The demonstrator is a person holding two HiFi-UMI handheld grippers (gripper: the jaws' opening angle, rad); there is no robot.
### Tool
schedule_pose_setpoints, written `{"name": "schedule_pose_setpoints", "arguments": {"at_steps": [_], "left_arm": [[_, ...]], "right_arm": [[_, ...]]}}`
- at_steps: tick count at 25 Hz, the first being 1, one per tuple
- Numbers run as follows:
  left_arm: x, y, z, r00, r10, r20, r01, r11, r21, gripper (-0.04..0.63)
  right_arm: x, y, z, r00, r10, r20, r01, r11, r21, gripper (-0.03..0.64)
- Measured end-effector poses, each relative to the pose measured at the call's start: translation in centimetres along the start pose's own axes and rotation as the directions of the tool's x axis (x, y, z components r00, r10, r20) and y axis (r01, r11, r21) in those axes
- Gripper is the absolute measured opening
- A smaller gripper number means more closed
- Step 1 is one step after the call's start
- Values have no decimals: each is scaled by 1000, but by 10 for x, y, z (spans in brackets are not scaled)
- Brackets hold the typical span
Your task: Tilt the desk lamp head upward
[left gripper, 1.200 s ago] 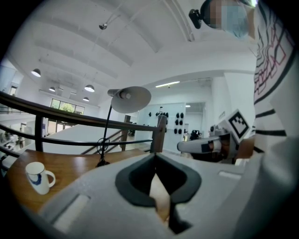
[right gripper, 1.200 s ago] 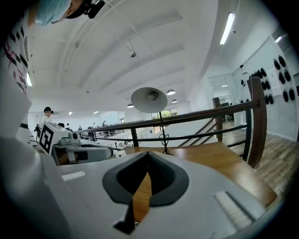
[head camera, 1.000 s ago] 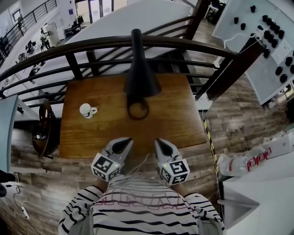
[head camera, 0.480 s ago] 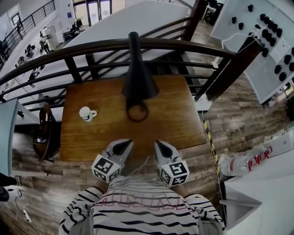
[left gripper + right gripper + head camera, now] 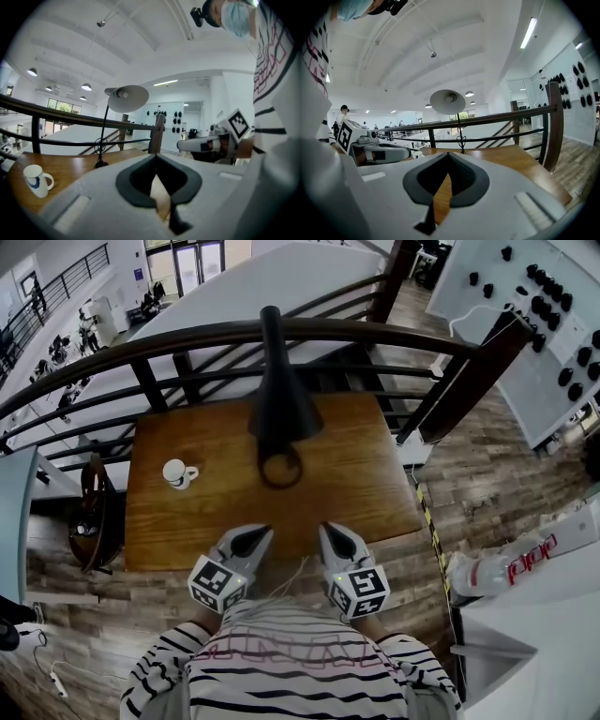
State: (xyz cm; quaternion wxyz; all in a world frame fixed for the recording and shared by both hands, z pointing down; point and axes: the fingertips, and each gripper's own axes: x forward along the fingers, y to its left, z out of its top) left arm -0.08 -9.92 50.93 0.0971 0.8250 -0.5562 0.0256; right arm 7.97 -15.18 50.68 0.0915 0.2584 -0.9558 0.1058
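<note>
Evidently, in the head view the left gripper (image 5: pixel 249 534) and right gripper (image 5: pixel 331 533) hovered at the near edge of the desk (image 5: pixel 187 526), well apart from the desk lamp head (image 5: pixel 284 407) at its far side, while the left gripper view and then the right gripper view showed jaws closed on nothing, so the approach was judged not yet begun, the next move requiring a forward reach and an opened gripper.

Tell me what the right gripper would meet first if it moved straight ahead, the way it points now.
Probably the desk lamp: its thin stem stands almost straight ahead of the shut right gripper, across bare table. Depth is unclear, so it may pass just left of the stem.
</note>
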Motion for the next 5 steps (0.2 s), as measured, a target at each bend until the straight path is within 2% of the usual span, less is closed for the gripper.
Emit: {"name": "schedule_pose_setpoints", "arguments": {"at_steps": [5], "left_arm": [[0,-2,2,1000,-5,1,5,1000,-2,5]], "right_arm": [[-1,1,1,1000,-1,4,1,1000,4,0]]}}
